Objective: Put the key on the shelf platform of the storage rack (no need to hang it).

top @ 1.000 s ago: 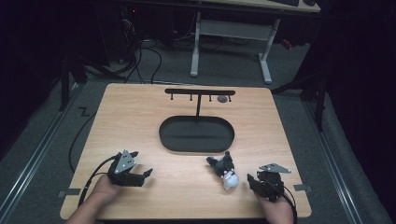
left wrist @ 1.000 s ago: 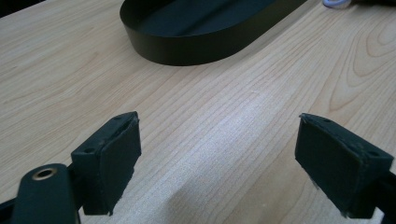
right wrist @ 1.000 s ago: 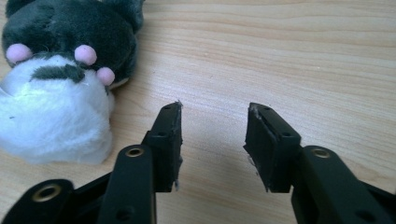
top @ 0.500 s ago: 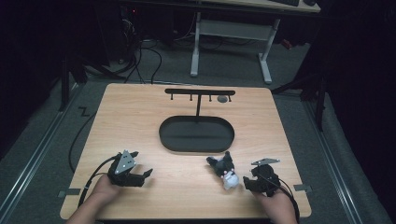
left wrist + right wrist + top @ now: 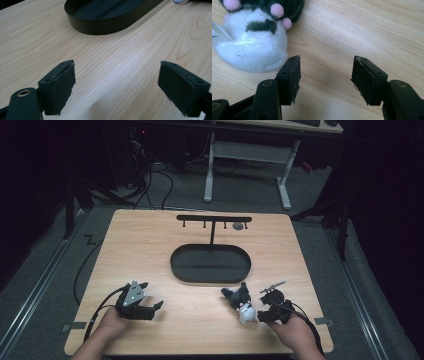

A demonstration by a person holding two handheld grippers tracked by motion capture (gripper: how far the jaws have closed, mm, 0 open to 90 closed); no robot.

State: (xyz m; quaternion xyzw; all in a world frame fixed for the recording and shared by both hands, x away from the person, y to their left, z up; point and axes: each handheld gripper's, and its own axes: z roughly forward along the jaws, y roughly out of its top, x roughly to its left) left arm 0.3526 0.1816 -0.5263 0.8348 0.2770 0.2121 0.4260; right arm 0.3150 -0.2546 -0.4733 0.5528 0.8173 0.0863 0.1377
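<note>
Plush toy (image 5: 252, 42) on table, R gripper (image 5: 325, 67) jaws just opening, empty.

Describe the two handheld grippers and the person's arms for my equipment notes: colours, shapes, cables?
Both are black two-jaw tools. The left gripper carries a grey three-cornered plate on top, and a black cable trails from it. The right gripper trails a thin dark cable too. Each jaw ends in a flat rectangular black pad with worn edges. The forearms show no sleeves.
</note>
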